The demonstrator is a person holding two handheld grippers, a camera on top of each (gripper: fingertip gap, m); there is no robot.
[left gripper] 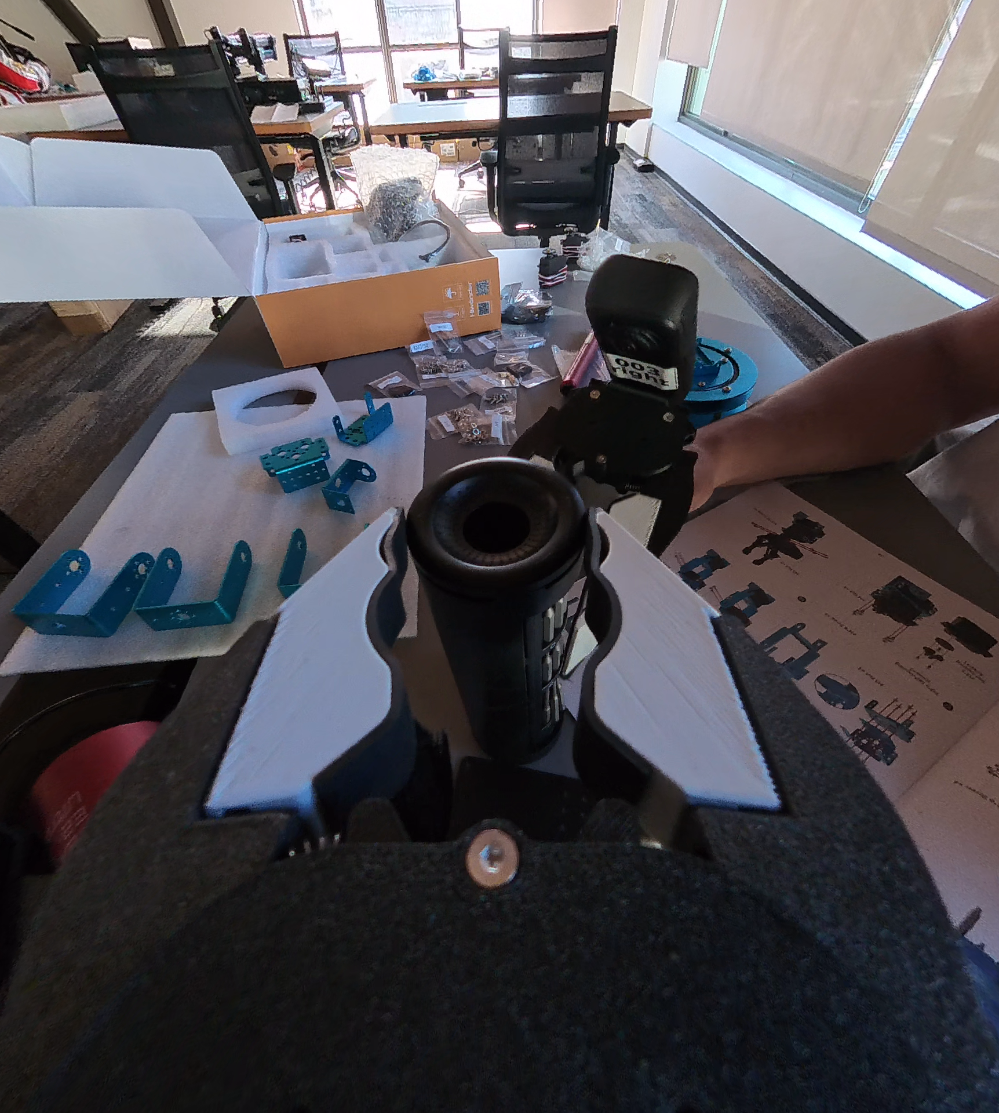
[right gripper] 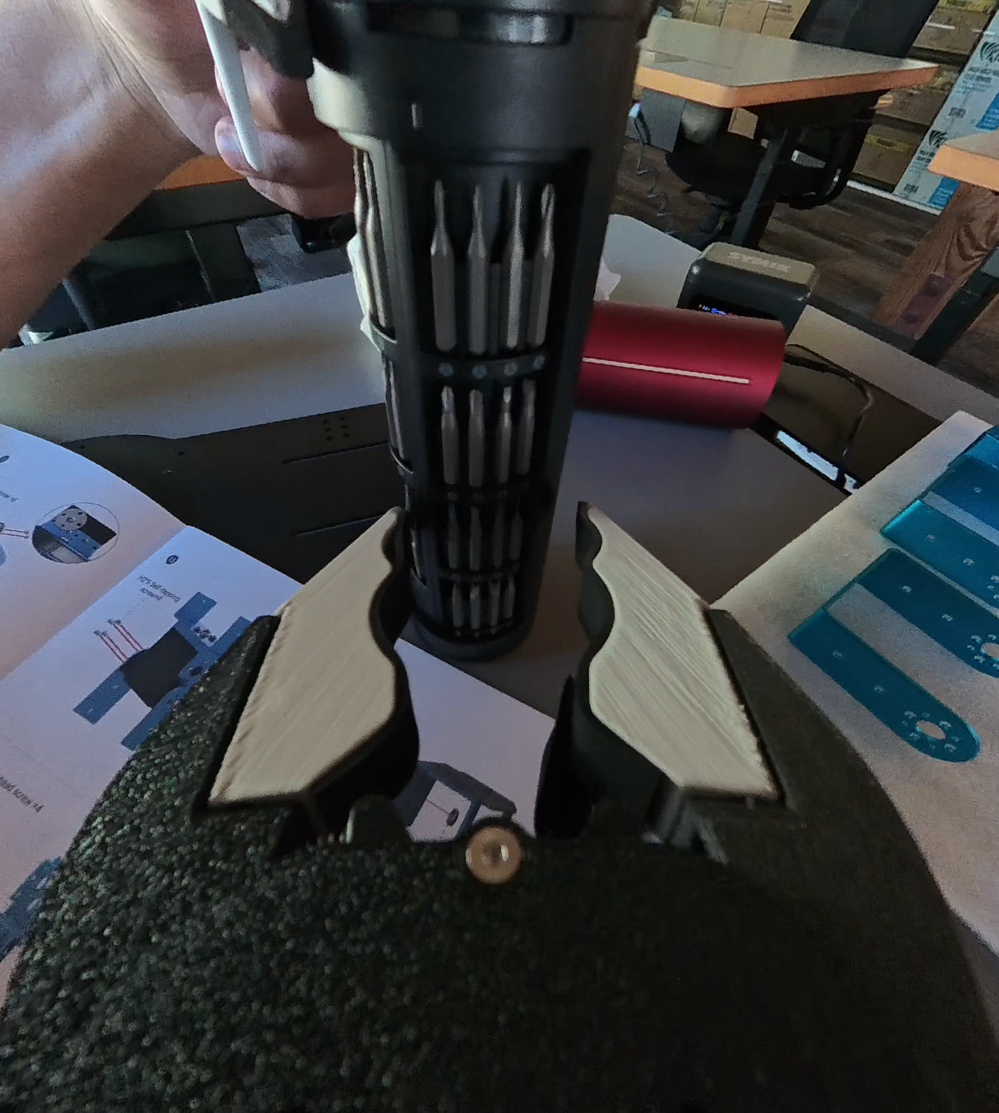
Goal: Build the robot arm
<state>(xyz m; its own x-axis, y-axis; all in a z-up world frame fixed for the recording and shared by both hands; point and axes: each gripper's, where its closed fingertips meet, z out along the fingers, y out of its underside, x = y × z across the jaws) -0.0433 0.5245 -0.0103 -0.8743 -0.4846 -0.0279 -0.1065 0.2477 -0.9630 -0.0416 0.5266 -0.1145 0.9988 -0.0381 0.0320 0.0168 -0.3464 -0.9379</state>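
A black cylindrical bit holder [left gripper: 485, 632] with rows of silver screwdriver bits stands upright over the grey table [right gripper: 665, 500]. My left gripper [left gripper: 496, 524] is shut on its upper part, a white finger on each side. In the right wrist view the holder [right gripper: 479, 361] rises just past my right gripper [right gripper: 488, 530], which is open; its lower end sits between the fingertips, close to the left one. My right gripper also shows in the left wrist view [left gripper: 605, 488], facing the holder, held by a person's arm [left gripper: 846, 409].
A red metal tube [right gripper: 678, 367] lies behind the holder. Blue metal brackets [left gripper: 184, 596] lie on white foam sheet at the left. An open instruction booklet [left gripper: 846, 632] lies at the right. An orange box [left gripper: 376, 301], small parts bags [left gripper: 473, 385] and a blue round base [left gripper: 720, 373] are farther back. There is about 10 centimeters between the tips of the two grippers.
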